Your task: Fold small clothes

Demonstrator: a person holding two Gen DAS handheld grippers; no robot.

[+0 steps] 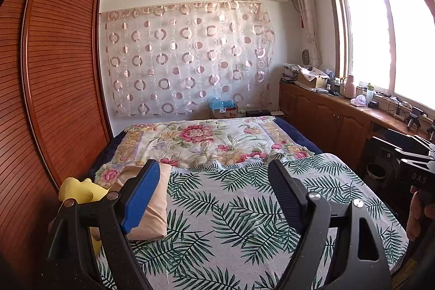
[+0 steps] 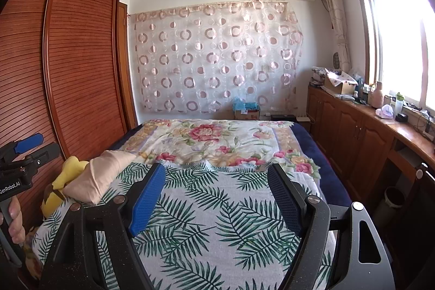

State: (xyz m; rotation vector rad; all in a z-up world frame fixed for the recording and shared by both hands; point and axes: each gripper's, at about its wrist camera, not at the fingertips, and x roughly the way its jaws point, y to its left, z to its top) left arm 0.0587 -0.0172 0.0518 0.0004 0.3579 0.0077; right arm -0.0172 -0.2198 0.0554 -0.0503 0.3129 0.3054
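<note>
- Left gripper [image 1: 214, 192] – jaws wide apart, nothing between them, just hanging over the palm-leaf sheet [image 1: 231, 222]. Blue pad on one finger, dark ribbed pad on the other.
- Right gripper [image 2: 216, 196] – same deal, jaws spread and empty, over the same leaf-print sheet.
- Clothes to fold, afaict: a peach folded garment [image 1: 152, 205] sitting on the sheet's left edge, just beside the left gripper's blue pad but not touching it as far as I can see. From the right wrist view it looks like a soft puffy bundle.
- Next to it there's a yellow fabric item [image 1: 81, 190], partly hidden behind the gripper frame, can't tell what it is exactly.
- Handling guess: light, floppy, thin cloth – will sag and slide on the sheet, not fragile. I'd pinch a corner or hem edge w/ each gripper rather than the middle, so it spreads flat.
- Pose: both grippers point fwd and slightly downward along the bed, side by side. A hand [image 2: 13, 219] shows on the left gripper's handle in the right view.
- Further out: floral quilt [image 1: 206, 140], louvred wardrobe [image 1: 54, 72], window side cabinets [image 1: 326, 113].
</note>
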